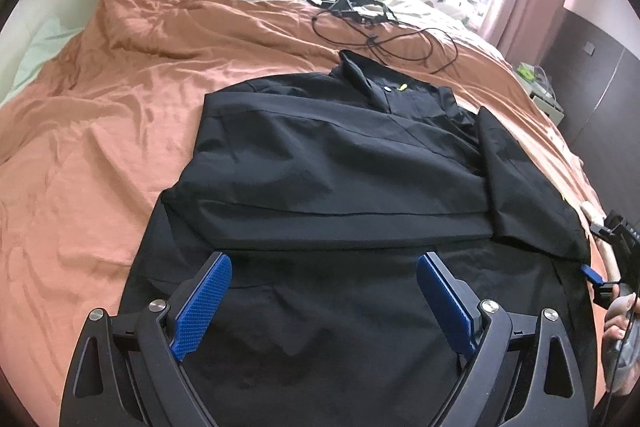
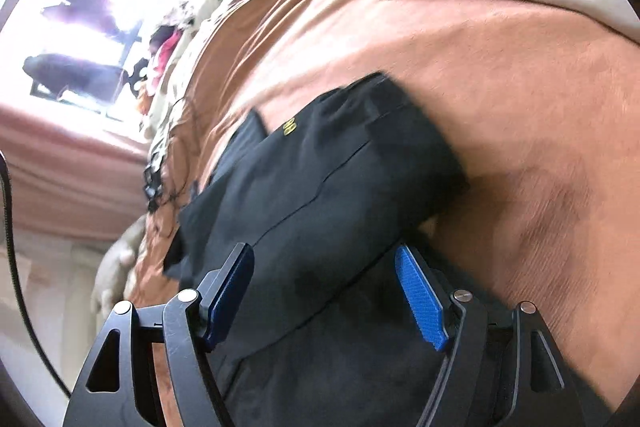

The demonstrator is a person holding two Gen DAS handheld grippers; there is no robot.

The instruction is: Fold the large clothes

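A large black collared jacket of smooth fabric is seen laid flat on the rust-orange bedspread, filling the centre and lower half of the left wrist frame, one sleeve folded across its body. The left gripper is held over the hem, its blue-padded fingers spread wide with nothing pinched. In the tilted, blurred right wrist frame, the right gripper is shown low centre, fingers spread over dark cloth, none gripped. A tangle of black cable is spotted upper centre.
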